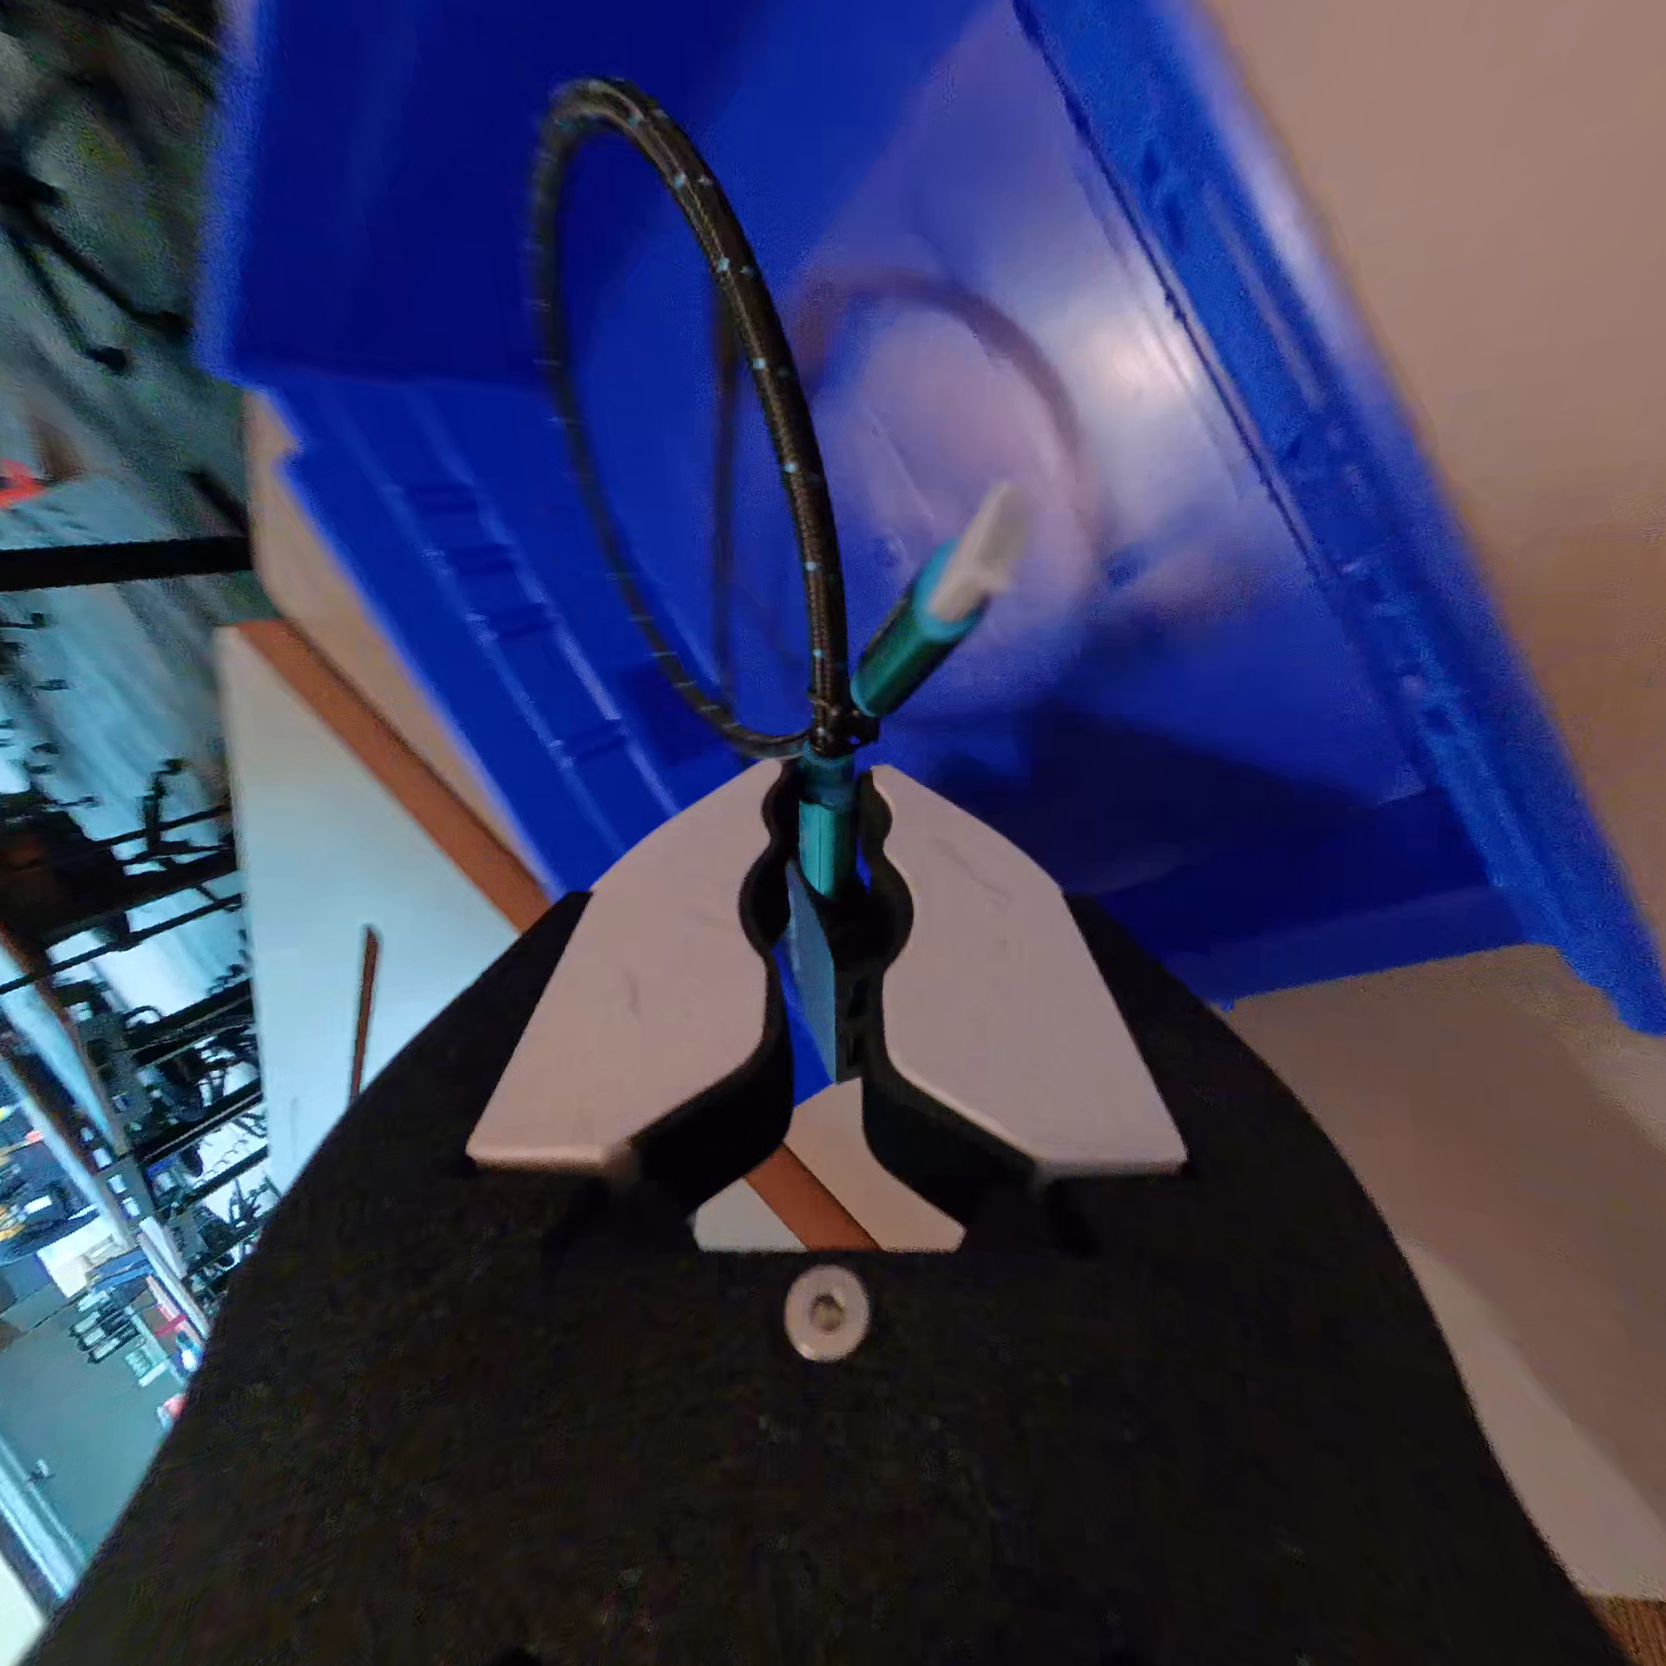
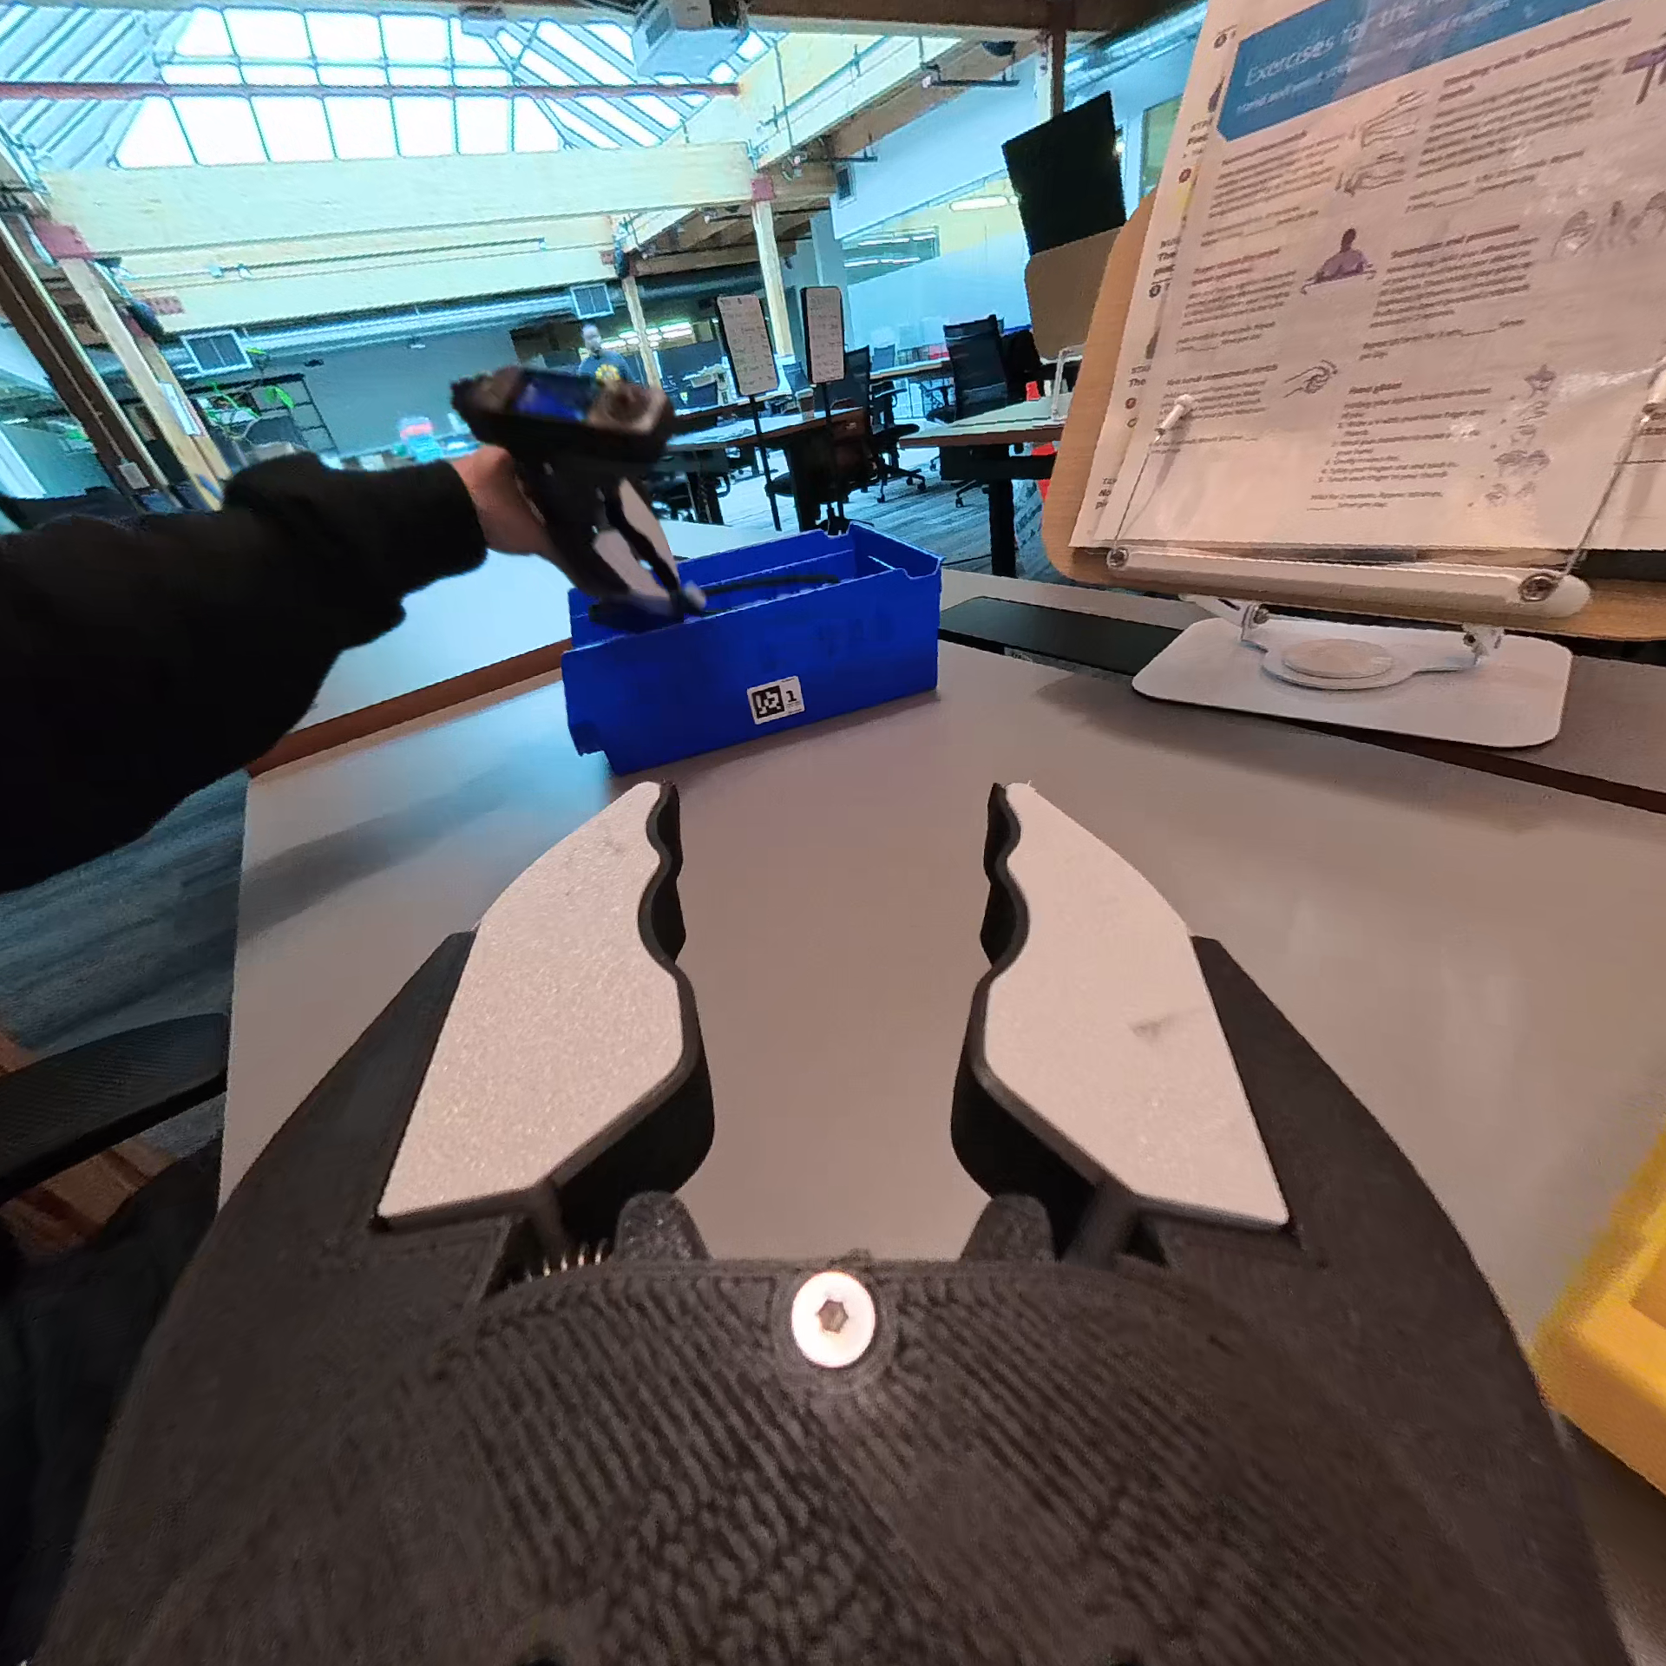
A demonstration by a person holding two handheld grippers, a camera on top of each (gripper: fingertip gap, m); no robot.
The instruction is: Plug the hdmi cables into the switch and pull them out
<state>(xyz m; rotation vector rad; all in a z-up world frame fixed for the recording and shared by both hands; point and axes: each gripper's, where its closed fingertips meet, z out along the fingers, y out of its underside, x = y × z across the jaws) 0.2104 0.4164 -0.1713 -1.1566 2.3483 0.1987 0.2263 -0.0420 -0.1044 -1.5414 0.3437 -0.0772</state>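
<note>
**Cable gripped over the blue bin**

Right now the HDMI cable (image 1: 685,379) is clamped in the left gripper (image 1: 828,793): its teal-and-grey plug (image 1: 825,865) sits pinched between the two fingers, with the metal end pointing back toward the camera. From the fingertips the black braided cord, flecked with pale blue, curls up in a full loop and comes back to a small tie just above the tips. The cable's other plug (image 1: 938,604), teal with a pale cap on its end, juts out to the upper right from that tie, hanging free and a little blurred.

Behind the loop is the blue bin (image 1: 1217,451), its inner floor and ribbed walls filling most of the left wrist view; the cable is held over the bin's opening. In the right wrist view the left gripper (image 2: 672,590) dips its tips into the same blue bin (image 2: 811,667), held by a hand (image 2: 505,514) in a dark sleeve (image 2: 225,613), with a dark length of cord showing at the rim.

The right gripper (image 2: 834,802) hovers above the grey table (image 2: 1172,856) with its fingers spread wide and nothing between them, well short of the bin. A document stand (image 2: 1352,676) with a printed sheet stands to the right, and a yellow object (image 2: 1614,1334) shows at the lower right edge.
</note>
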